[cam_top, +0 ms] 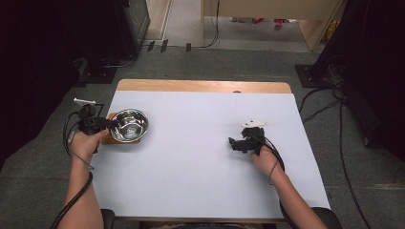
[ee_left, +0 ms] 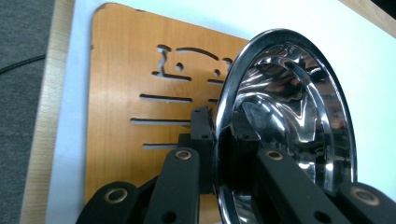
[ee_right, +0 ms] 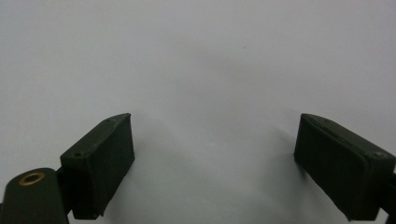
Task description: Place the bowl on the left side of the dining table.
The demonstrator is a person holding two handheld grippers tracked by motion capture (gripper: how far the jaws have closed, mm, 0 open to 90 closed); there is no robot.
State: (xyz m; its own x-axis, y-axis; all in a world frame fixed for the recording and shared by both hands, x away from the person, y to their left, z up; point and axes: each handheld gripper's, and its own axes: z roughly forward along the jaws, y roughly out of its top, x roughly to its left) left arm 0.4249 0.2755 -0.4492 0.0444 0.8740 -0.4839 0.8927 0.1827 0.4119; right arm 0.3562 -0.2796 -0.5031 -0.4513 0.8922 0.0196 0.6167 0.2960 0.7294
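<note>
Left tool (cam_top: 111, 123) clamps a steel bowl's (cam_top: 129, 125) rim; right tool (cam_top: 235, 143) is spread and holds nothing.
High view: the bowl sits over a wooden board (cam_top: 111, 138) at the bench's (cam_top: 200, 157) left edge, the right tool well apart on the white sheet. Left gripper view: jaws pinch the bowl (ee_left: 289, 121) rim, one inside, one outside, above the slotted board (ee_left: 126, 112). Right gripper view: jaws wide apart over the bare bench (ee_right: 196, 60).

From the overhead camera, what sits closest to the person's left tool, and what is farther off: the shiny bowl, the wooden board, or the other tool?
1. Shiny bowl, clamped at its rim by the left tool.
2. Wooden board, under the bowl.
3. Right tool, across the white sheet.
</note>
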